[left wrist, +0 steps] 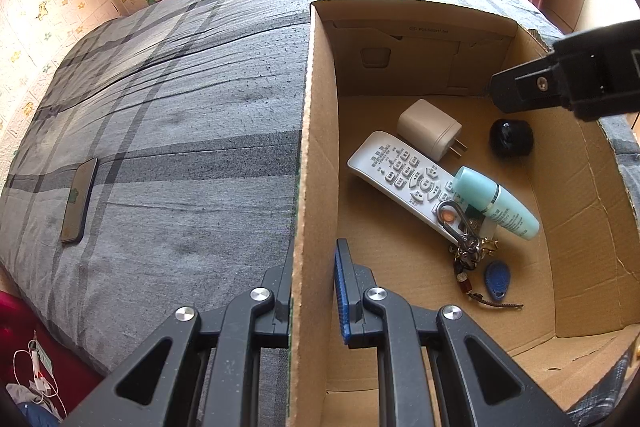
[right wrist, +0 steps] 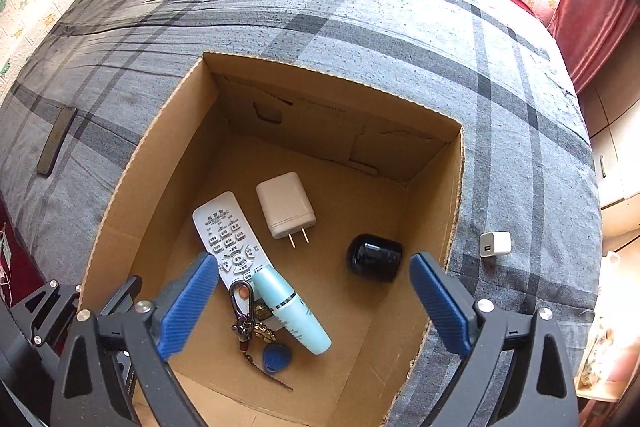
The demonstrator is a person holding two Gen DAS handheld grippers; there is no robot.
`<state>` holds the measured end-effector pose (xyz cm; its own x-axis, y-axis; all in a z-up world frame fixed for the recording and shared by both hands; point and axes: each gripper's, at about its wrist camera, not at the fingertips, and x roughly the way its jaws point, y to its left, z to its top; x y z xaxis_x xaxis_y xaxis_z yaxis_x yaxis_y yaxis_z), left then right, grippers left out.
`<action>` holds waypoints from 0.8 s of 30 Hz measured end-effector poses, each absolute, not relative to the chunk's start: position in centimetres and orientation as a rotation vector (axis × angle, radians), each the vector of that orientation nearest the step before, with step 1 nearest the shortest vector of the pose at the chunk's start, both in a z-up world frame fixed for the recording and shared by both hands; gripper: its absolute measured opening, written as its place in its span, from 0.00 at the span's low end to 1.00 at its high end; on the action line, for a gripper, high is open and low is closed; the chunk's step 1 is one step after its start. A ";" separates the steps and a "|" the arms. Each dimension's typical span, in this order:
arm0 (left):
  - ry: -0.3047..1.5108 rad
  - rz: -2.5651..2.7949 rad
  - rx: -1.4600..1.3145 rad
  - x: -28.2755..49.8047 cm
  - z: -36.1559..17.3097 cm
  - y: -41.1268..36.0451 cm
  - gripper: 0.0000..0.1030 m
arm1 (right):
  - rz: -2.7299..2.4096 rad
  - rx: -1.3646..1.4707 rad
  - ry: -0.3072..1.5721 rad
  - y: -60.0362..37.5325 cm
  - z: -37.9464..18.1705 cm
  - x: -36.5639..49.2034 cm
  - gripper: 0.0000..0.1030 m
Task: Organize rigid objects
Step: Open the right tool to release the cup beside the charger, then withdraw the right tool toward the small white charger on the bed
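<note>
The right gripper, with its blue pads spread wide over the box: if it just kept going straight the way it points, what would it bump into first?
Probably the bare cardboard floor of the box, between the mint bottle and the black round object. The right gripper is open and empty; depth is hard to judge.

One cardboard box (right wrist: 120,211) sits on the bed, holding one white remote (right wrist: 224,227), one large white plug charger (right wrist: 285,205), one black round object (right wrist: 374,257), one pale-green tube (right wrist: 292,311) and one key bunch (right wrist: 250,327) with one blue fob (right wrist: 277,357). Outside it lie one phone (right wrist: 56,141) at far left and one small white charger cube (right wrist: 495,243) at right. That makes two chargers in all.
</note>
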<state>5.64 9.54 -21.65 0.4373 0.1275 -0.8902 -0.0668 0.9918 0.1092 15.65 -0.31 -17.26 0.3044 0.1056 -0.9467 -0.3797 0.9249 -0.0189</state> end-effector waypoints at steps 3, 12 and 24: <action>1.112 0.121 0.062 5.6 -21.6 9.5 0.16 | 0.326 -0.247 1.208 -1.0 -16.5 15.6 1.00; 1.113 0.120 0.063 5.6 -21.7 9.6 0.16 | 0.291 -0.242 1.176 -4.5 -14.8 16.0 1.00; 1.115 0.124 0.068 5.8 -21.7 9.4 0.16 | 0.193 -0.203 1.164 -11.1 -14.0 17.9 1.00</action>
<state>5.76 9.44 -21.72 0.4342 0.1335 -0.8909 -0.0657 0.9910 0.1165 17.95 -11.13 -14.03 0.3832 0.0452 -0.9225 -0.2550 0.9652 -0.0586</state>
